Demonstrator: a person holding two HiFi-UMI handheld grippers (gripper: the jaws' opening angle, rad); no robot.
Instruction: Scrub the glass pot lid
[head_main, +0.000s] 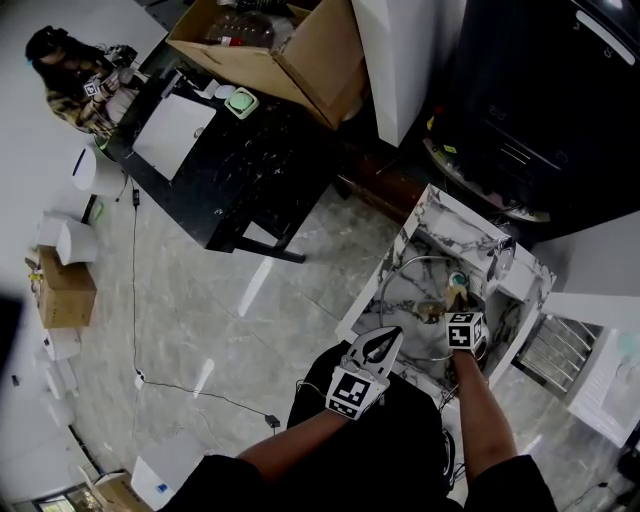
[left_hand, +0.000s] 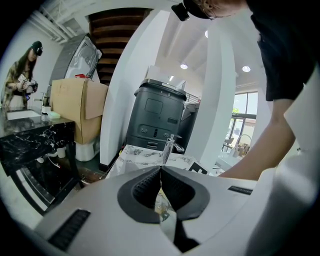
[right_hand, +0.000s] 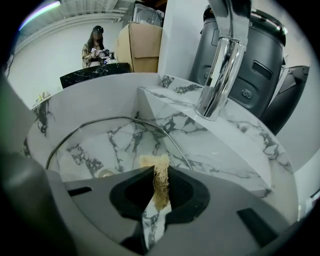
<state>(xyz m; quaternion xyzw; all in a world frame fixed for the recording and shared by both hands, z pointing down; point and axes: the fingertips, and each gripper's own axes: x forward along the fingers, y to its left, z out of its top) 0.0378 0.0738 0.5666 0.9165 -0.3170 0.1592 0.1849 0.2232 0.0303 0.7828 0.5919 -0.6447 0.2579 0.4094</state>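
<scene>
Floor (head_main: 230, 320): glossy pale grey stone tiles with faint veining.
Black counter (head_main: 250, 170): far left, a dark slab with thin white veins; a flat white rectangular sheet lies on it.
Cardboard box (head_main: 300, 60): open, brown and matte, standing at the far end of the black counter.
Counter (head_main: 440, 220): near right, white marble pattern with grey veins, squared edges, with a sink set into it.
Sink (right_hand: 55, 110): a smooth, rounded basin wall in the same veined white.
Faucet (right_hand: 220, 70): a polished chrome tube, mirror bright, rising from the ledge on the far right of the sink.
Glass pot lid (right_hand: 120, 145): inside the sink, a clear round pane ringed by a thin metal rim; the marble veins show through it.
Left gripper (left_hand: 161, 169): a light grey shell with ribbed black pads; its jaws are pressed together at the tips. In the head view it points at the lid's near-left rim, but I cannot tell whether the rim is pinched.
Right gripper (right_hand: 160, 171): over the lid, its jaws clamped on the scrub pad.
Scrub pad (right_hand: 152, 161): tan, coarse and fibrous, squeezed thin between the black pads, with its frayed end sticking out towards the glass.
</scene>
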